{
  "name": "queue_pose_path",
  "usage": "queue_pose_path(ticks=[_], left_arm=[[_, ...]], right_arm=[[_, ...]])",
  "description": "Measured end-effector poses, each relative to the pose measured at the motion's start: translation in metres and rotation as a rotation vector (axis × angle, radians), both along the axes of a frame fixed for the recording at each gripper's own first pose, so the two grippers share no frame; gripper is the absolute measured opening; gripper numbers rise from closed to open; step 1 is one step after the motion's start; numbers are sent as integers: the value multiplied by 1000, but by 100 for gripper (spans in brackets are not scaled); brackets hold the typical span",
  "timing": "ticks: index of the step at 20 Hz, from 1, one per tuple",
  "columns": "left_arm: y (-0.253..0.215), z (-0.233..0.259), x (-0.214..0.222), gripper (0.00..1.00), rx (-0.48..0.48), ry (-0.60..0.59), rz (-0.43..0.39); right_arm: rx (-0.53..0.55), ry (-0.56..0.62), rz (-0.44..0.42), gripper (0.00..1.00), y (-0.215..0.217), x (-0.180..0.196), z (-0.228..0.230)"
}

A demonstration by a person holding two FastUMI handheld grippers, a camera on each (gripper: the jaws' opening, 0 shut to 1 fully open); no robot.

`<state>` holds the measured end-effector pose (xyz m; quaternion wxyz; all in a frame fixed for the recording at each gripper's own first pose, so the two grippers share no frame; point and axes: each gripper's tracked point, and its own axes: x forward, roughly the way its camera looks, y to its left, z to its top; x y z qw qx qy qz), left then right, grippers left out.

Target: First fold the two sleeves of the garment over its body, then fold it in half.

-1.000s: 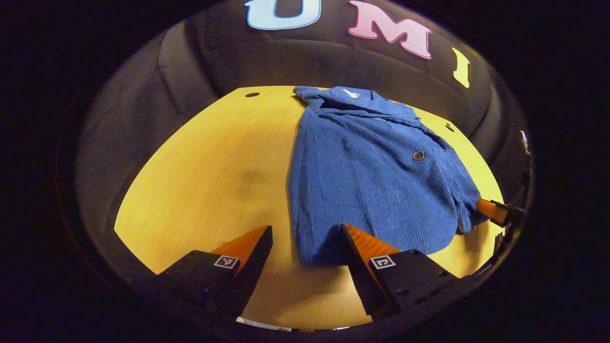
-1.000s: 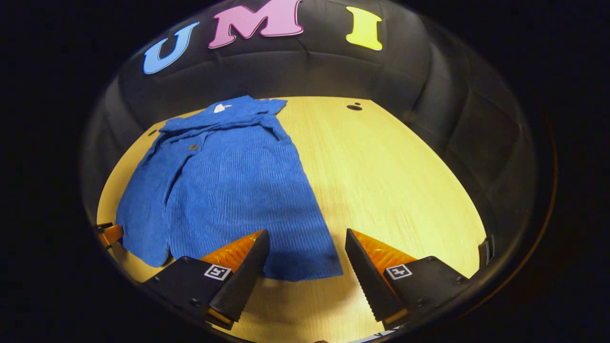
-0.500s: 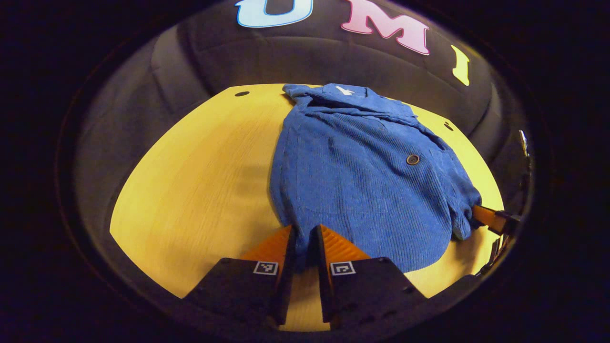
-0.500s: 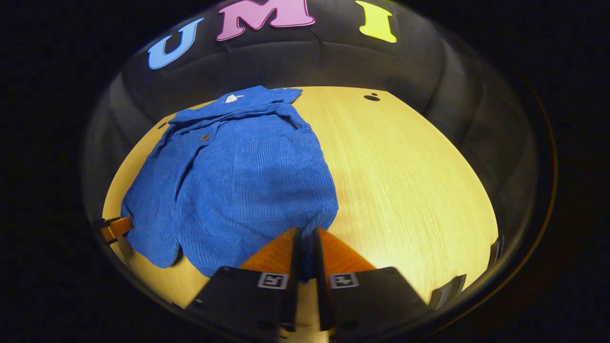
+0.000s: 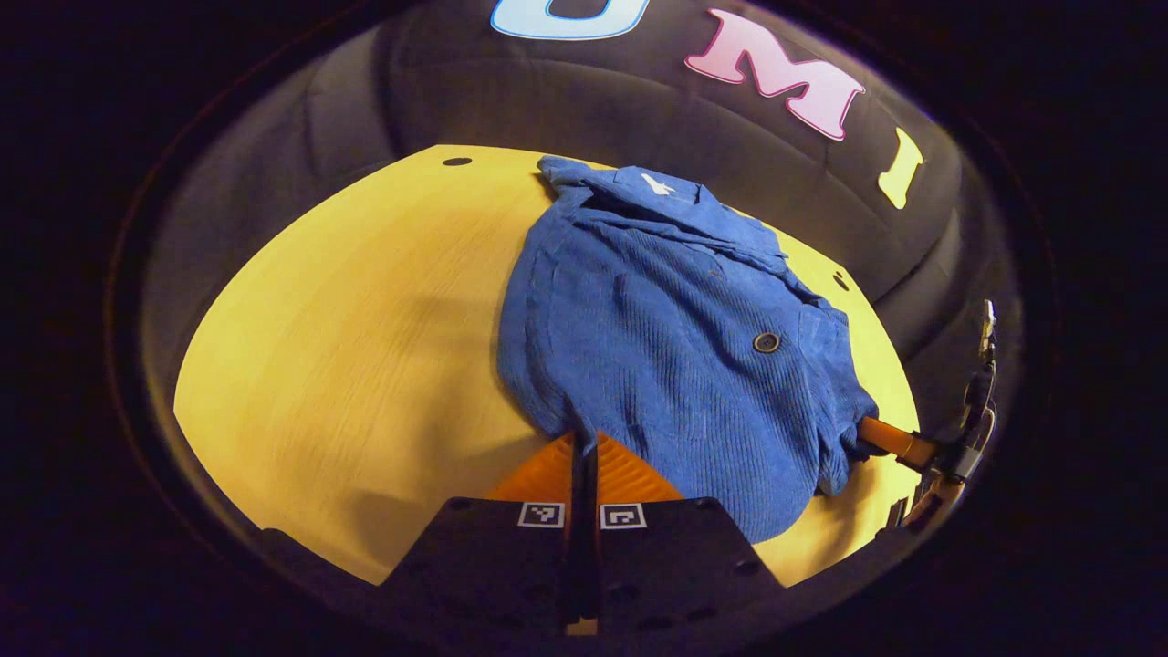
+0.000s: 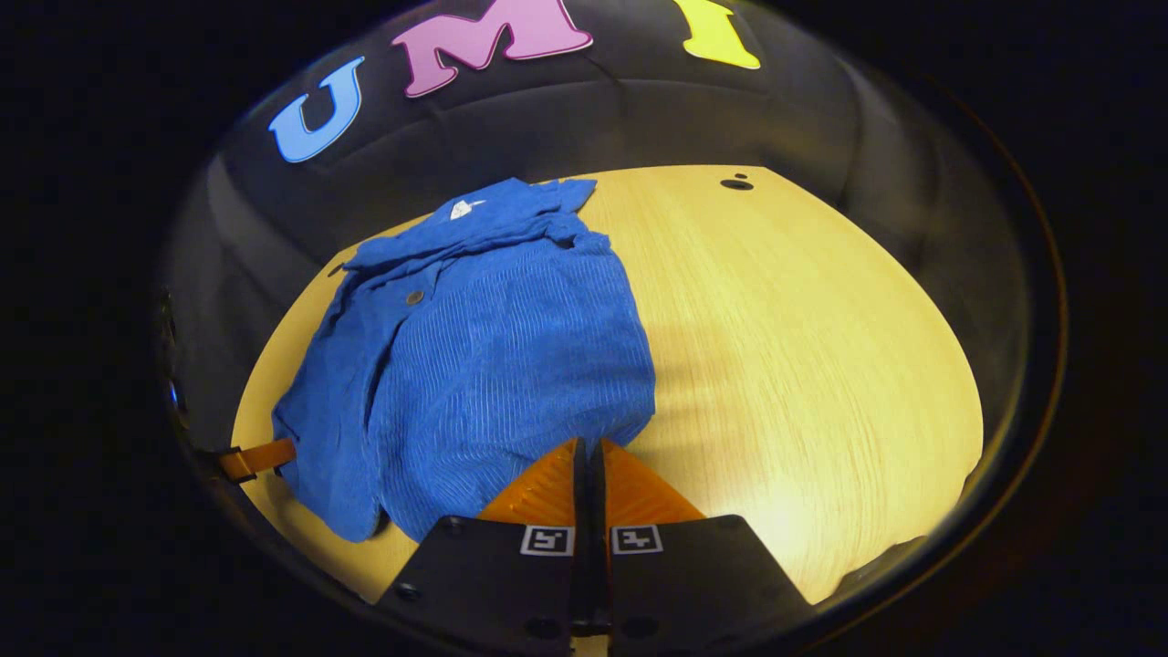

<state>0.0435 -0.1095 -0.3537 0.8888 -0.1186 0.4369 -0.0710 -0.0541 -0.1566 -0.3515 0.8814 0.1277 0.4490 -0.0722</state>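
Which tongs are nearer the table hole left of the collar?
Left. Left tongs grip the jacket hem on the side of the hole; right tongs grip its far side.

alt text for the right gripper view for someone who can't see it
The right gripper, jaws shut, pinches the near hem corner of a blue corduroy garment lying on a light wooden table. The collar points away, and the left gripper shows at the garment's far-left edge.

Blue corduroy garment [image 5: 657, 338], sleeves apparently folded in, hem lifted off table.
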Motion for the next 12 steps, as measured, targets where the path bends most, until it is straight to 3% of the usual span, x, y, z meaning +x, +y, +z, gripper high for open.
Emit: queue_pose_path(ticks=[5,12], left_arm=[[-9,51,46,0,11,-118,-55],[-3,104,150,0,20,-297,-72]], right_arm=[[-17,-128,20,1,-2,61,44],[-49,-342,45,1,-8,180,101]])
